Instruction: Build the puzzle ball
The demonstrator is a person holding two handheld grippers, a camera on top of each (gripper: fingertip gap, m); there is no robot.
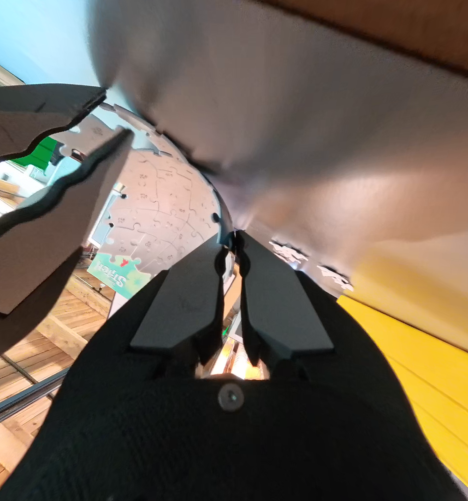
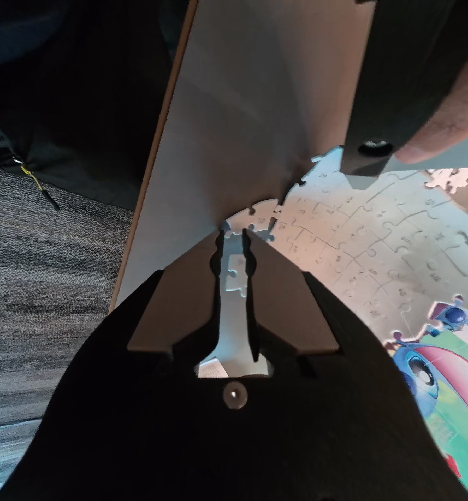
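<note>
Here left claw [image 1: 236,235] pinches puzzle ball [image 1: 159,206] rim; only right view shows right claw [image 2: 231,230] gripping edge piece [image 2: 250,219].

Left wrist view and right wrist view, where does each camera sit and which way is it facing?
Left wrist view: on the left hand-held gripper, looking along its fingers, shut on the edge of the puzzle ball shell; the right hand-held gripper enters from the left.
Right wrist view: on the right hand-held gripper, tips at the shell's rim; a hand shows.
Shared: the shell's grey inside.
</note>
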